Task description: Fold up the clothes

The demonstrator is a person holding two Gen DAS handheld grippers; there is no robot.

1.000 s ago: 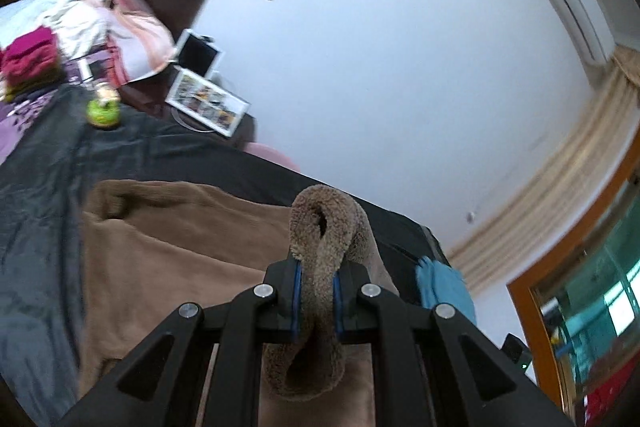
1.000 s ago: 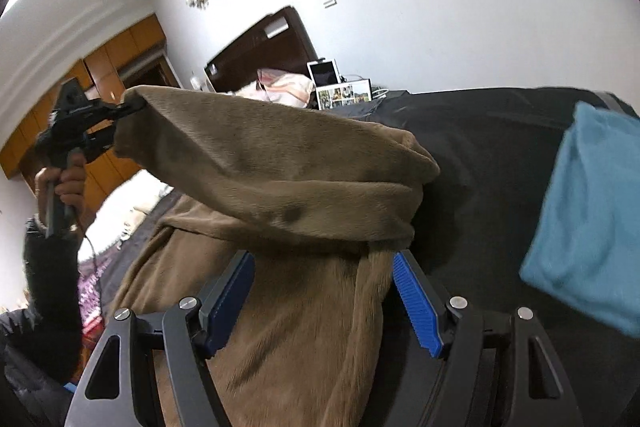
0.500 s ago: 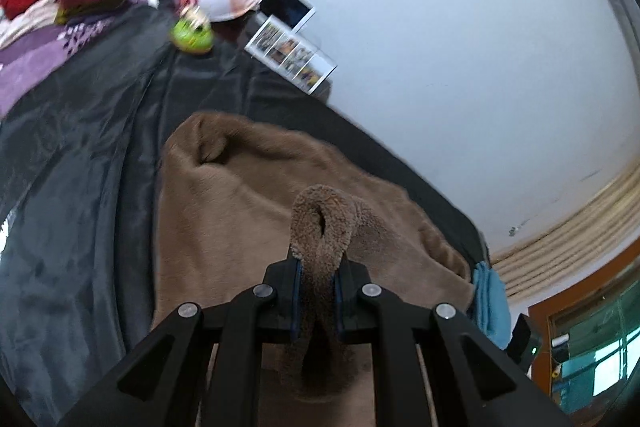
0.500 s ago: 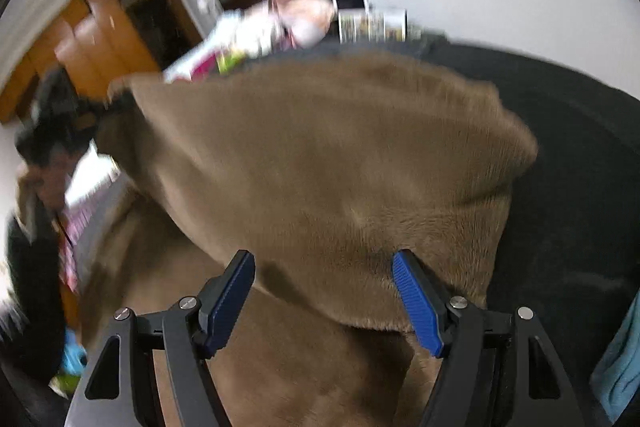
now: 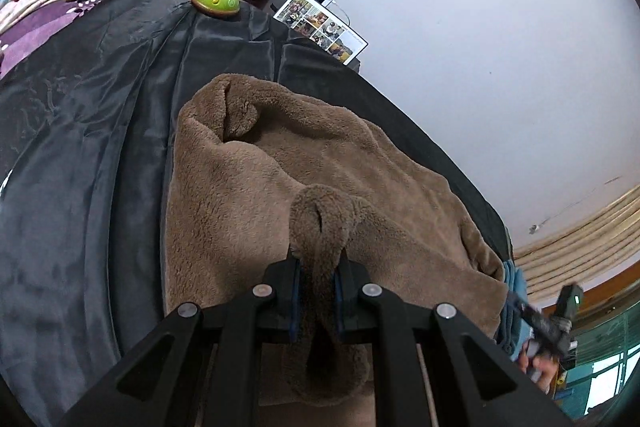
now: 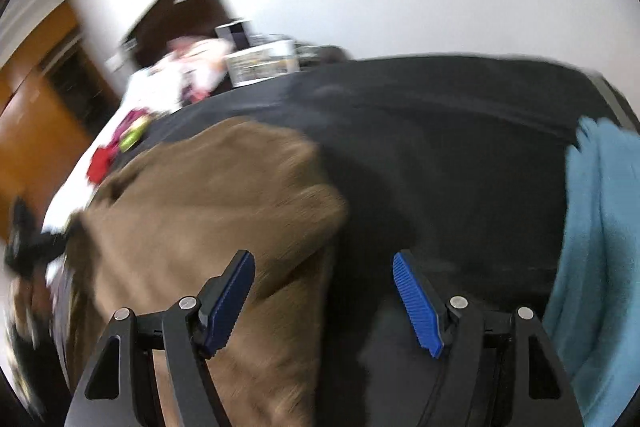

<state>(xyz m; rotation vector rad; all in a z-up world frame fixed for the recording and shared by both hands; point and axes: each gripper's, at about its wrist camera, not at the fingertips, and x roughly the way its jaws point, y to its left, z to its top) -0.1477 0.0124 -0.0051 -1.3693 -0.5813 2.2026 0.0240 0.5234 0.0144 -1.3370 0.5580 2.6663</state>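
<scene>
Brown fleece garment [image 5: 280, 187] on dark bedspread [image 5: 80, 147]; left tongs [image 5: 316, 291] clamp its looped edge; right tongs [image 6: 324, 291] agape beside it.

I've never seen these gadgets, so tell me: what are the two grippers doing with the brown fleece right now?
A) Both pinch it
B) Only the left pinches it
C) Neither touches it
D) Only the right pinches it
B: the left gripper is clamped on a bunch of the brown fleece, while the right gripper stands open with nothing between its fingers.

Left wrist view sharp, evenly lit; right wrist view motion-blurred; fisheye edges dark, warped.
</scene>
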